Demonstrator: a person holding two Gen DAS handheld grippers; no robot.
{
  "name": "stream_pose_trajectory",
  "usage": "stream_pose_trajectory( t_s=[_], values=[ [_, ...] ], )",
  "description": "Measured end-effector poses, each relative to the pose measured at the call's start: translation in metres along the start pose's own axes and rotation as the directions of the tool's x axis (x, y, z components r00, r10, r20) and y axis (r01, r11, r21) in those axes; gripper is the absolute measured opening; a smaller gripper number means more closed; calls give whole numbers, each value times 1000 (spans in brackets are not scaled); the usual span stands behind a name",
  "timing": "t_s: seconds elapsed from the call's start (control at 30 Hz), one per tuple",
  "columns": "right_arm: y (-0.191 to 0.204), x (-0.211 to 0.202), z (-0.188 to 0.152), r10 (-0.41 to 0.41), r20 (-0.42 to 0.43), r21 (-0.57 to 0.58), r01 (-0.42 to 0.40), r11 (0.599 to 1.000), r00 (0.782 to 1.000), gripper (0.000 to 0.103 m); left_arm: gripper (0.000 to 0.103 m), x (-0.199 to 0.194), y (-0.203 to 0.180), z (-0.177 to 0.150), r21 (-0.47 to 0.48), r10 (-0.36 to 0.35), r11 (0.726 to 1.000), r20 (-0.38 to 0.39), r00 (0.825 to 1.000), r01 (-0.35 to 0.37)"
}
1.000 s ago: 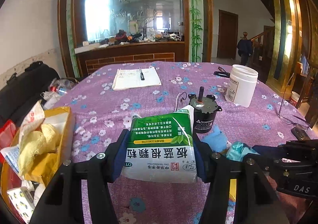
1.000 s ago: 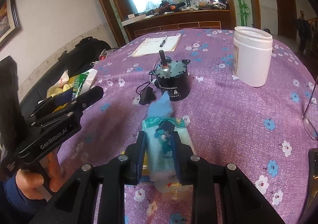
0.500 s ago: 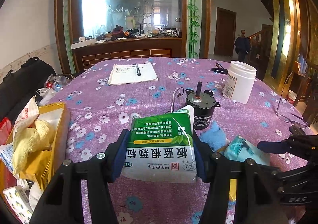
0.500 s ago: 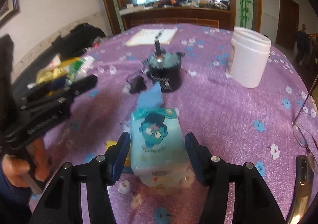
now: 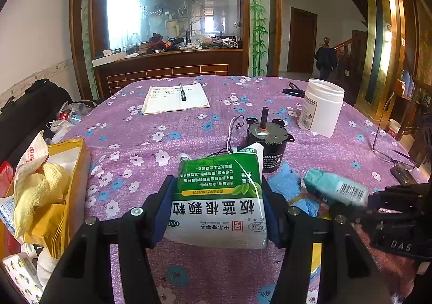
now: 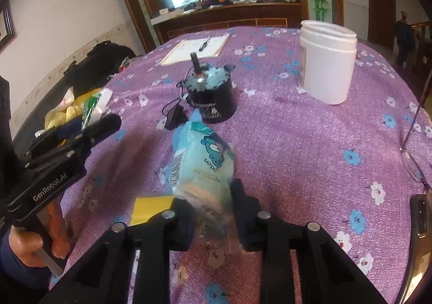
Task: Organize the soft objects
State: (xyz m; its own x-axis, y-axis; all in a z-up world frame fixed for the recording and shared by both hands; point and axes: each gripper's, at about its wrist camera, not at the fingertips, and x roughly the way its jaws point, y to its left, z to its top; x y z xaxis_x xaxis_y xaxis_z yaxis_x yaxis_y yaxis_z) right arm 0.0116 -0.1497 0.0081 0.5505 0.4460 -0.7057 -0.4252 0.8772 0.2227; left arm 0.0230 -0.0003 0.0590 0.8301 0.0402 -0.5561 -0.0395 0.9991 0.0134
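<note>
My left gripper point(image 5: 218, 186) is shut on a green and white sachet pack point(image 5: 218, 196), held just above the purple tablecloth point(image 5: 151, 147). My right gripper point(image 6: 210, 201) has a light blue tissue pack point(image 6: 205, 158) with a cartoon face between its jaws. The jaws are closing and the pads pinch the pack's lower end. The pack tilts up and to the left, off the cloth. From the left wrist view the tissue pack point(image 5: 334, 190) sticks out of the right gripper point(image 5: 378, 204) at the right. A hand holds the left gripper point(image 6: 102, 123) at the left.
A black motor point(image 5: 266, 142) with a wire stands just beyond both packs, a blue cloth point(image 5: 289, 182) beside it. A white jar point(image 5: 321, 107), a notebook with a pen point(image 5: 175, 99) and glasses point(image 5: 391, 153) lie farther off. A yellow box point(image 5: 75, 169) with a yellow cloth sits left.
The right jaws opened wide around the tissue pack, then closed on it. The pack now stands tilted and raised off the cloth. The left gripper and its pack have not moved.
</note>
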Motion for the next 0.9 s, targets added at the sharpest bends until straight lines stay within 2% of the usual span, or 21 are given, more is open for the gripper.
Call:
stream_pose_trajectory(
  t_s=[0.17,0.3,0.4,0.57,0.77,0.9],
  values=[
    [4,-25,6,-15,141,-16,17,1000,990,22,58,0,-3,0,6,-7,1000,1,1000,7],
    [6,-34,9,8,193,-7,-7,1000,981,22,58,-9,-5,4,12,-9,1000,16,1000,8],
    [8,-36,11,1,193,14,-4,1000,981,22,58,-27,-5,6,13,-43,999,28,999,42],
    [24,-49,8,87,198,82,-105,991,976,23,58,-59,4,5,24,-53,998,60,997,52],
    [81,-50,5,153,183,7,-157,988,971,23,58,-85,37,2,-39,-38,998,84,996,42],
    [120,-46,5,207,154,-51,-202,978,966,23,58,-99,70,0,-84,7,996,105,994,2]
  ],
)
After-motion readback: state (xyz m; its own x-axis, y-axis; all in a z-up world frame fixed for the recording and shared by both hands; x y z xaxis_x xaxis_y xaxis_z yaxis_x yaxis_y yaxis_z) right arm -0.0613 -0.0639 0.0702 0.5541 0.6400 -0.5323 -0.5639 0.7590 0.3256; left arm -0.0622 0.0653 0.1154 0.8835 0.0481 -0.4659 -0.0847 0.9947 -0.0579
